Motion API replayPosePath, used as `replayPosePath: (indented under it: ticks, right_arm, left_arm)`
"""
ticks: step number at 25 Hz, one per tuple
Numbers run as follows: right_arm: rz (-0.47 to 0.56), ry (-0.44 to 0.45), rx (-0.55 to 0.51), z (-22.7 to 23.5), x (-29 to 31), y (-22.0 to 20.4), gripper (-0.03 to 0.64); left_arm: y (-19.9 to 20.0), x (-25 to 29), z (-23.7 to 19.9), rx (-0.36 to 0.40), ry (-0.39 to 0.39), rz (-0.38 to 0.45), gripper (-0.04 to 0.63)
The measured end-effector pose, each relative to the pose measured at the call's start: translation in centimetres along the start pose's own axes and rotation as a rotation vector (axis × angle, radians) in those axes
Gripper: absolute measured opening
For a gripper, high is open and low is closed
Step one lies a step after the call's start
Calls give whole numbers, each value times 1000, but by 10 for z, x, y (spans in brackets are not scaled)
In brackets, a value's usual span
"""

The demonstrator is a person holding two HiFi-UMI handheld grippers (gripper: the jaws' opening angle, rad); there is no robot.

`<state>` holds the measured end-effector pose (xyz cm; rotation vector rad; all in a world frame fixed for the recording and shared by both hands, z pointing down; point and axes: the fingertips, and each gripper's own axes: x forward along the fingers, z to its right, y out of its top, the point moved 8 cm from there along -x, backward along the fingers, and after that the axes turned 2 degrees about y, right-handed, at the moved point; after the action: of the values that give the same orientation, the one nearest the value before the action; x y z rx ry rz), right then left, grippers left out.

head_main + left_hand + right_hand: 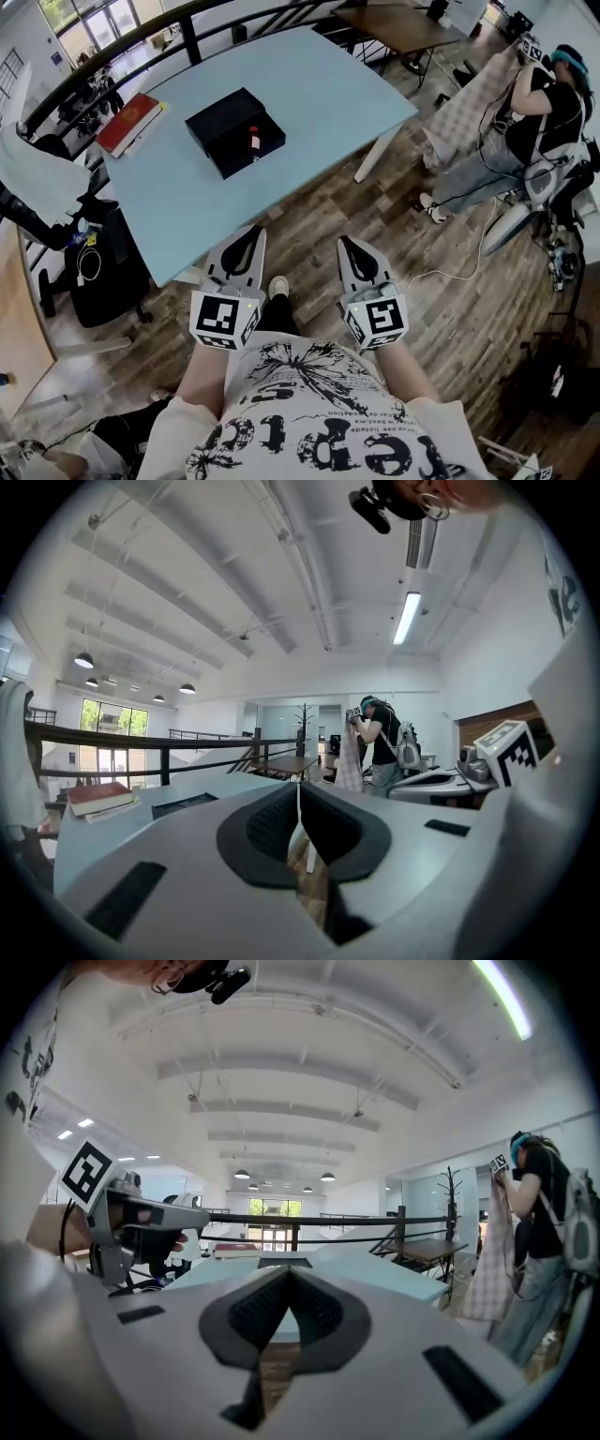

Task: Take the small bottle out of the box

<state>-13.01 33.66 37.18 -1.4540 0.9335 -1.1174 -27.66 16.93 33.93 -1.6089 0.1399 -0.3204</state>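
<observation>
An open black box lies on the light blue table, with a small bottle with a red cap lying inside it. Both grippers hang over the wooden floor in front of the table, well short of the box. My left gripper is shut with nothing between its jaws, and my right gripper is shut and empty as well. In the left gripper view the box shows as a dark slab on the tabletop. The right gripper view shows the box low and far off.
A red book lies at the table's far left corner. A black chair with a bag stands left of the table. A person holding a checked cloth stands at the right, near another wooden table. A railing runs behind.
</observation>
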Motion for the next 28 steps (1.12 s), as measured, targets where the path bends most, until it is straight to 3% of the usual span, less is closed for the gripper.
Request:
replayPosePath:
  ticks: [8, 14, 21, 28]
  right_arm:
    - [-2, 45, 2, 49, 147, 24, 12]
    - [-17, 95, 11, 72, 224, 33, 12]
    - [-37, 189, 6, 93, 296, 29, 12]
    - [-50, 409, -39, 131, 361, 32, 12]
  left_arm:
    - [20, 111, -99, -4, 33, -11, 23]
    - [22, 154, -145, -26, 94, -31, 23]
    - [6, 186, -172, -52, 202, -95, 23]
    - [-5, 230, -171, -90, 376, -150, 23]
